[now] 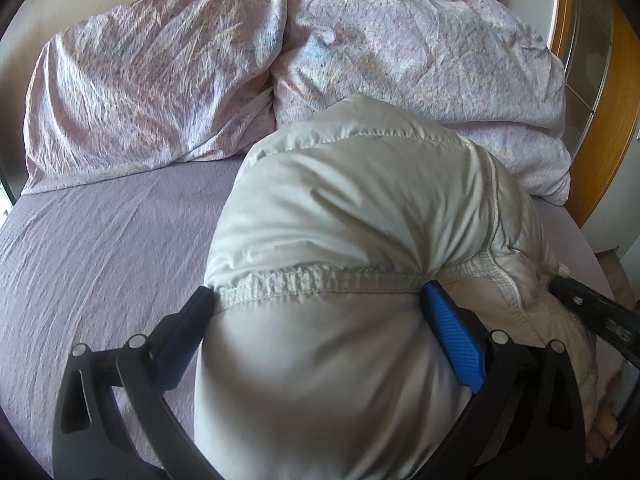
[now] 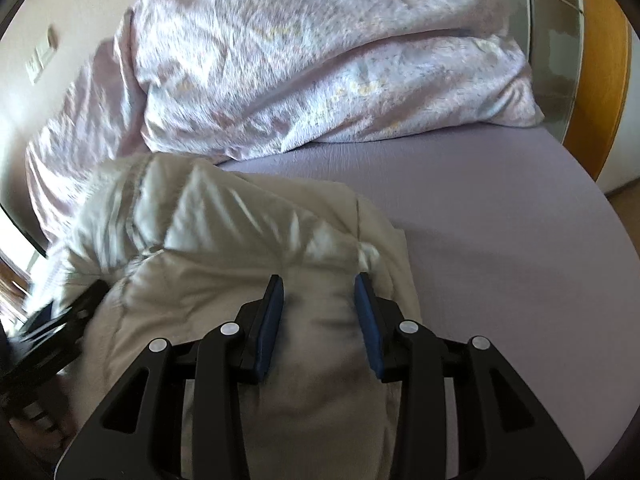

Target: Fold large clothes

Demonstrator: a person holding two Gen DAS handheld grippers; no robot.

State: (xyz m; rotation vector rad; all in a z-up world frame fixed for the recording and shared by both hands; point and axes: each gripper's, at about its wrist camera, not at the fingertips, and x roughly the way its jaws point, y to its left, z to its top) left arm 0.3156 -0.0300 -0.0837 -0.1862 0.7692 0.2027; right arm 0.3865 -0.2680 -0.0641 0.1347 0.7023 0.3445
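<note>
Left wrist view: jacket (image 1: 340, 208), a pale puffy one, lay bunched on the bed (image 1: 100, 248), its far end touching the pillows.
Left gripper (image 1: 318, 294): its fingers stood wide apart on either side of a thick roll of the jacket, one at each end of the gathered elastic hem (image 1: 320, 282). The blue pads touched the fabric, but I could not tell whether they pinched it or only straddled it; the spread looked set to take in the whole bulk.
Pillows (image 1: 280, 60): two in crumpled patterned cases, leaning together behind the jacket, out of the folding space.
Right gripper, seen from here: a dark bar at the jacket's right edge, pressed close against the padding.

Right wrist view: jacket (image 2: 224, 216) again, folded over on itself, the pillow (image 2: 320, 72) just behind it and bare sheet to its right.
Right gripper (image 2: 319, 286): fingers partly parted with a hump of jacket fabric rising between them and touching both pads; probably bearing down to flatten the fold, though a true clamp could not be confirmed.
Blur: the view was smeared, so seams were unclear.
Progress, as a judgement: the jacket looked partly folded, still too puffy to lie flat.
</note>
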